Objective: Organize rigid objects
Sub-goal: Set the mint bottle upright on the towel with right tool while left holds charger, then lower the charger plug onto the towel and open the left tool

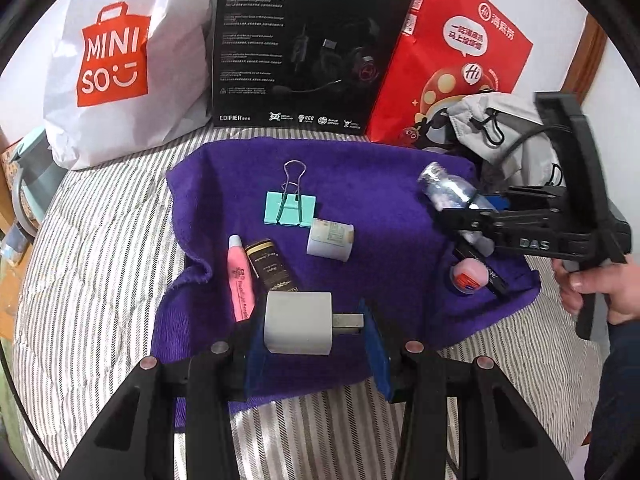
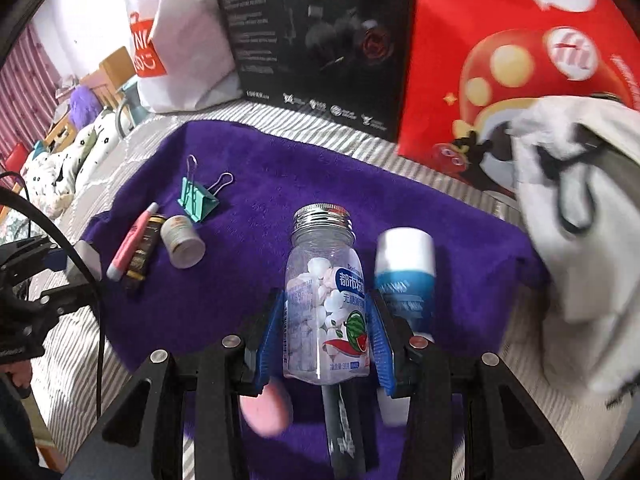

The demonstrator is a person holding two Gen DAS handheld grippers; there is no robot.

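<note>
Nearest the left wrist camera, the left hand-held gripper [image 1: 314, 330] is clamped on a white charger plug [image 1: 298, 322], its metal prong pressed against the right blue pad, just above the near edge of the purple towel [image 1: 360, 184]. In the right wrist view, the right hand-held gripper [image 2: 326, 328] is closed on a clear mint bottle [image 2: 326, 300] with a silver screw cap, held over the towel; a blue-and-white roll-on bottle [image 2: 406, 272] lies just beside it, and a pink round balm tin [image 2: 266, 408] and a dark pen [image 2: 340, 420] sit below the jaws.

Further out on the towel, a pink tube [image 1: 239, 280] and a black-and-gold tube [image 1: 270, 266] lie side by side, touching or nearly so. Beyond them lie a small white jar [image 1: 330, 238] on its side and a teal binder clip [image 1: 290, 208]. The towel rests on a striped bed [image 1: 100, 260].

At the back stand a white Miniso bag [image 1: 120, 60], a black headset box [image 1: 304, 40] and a red paper bag [image 1: 460, 52], with a grey drawstring pouch [image 1: 492, 124] in front of the red bag.

The sorting looks partly done: the two tubes seem grouped, two items are in hand and not yet placed, and the rest appear loosely scattered.
</note>
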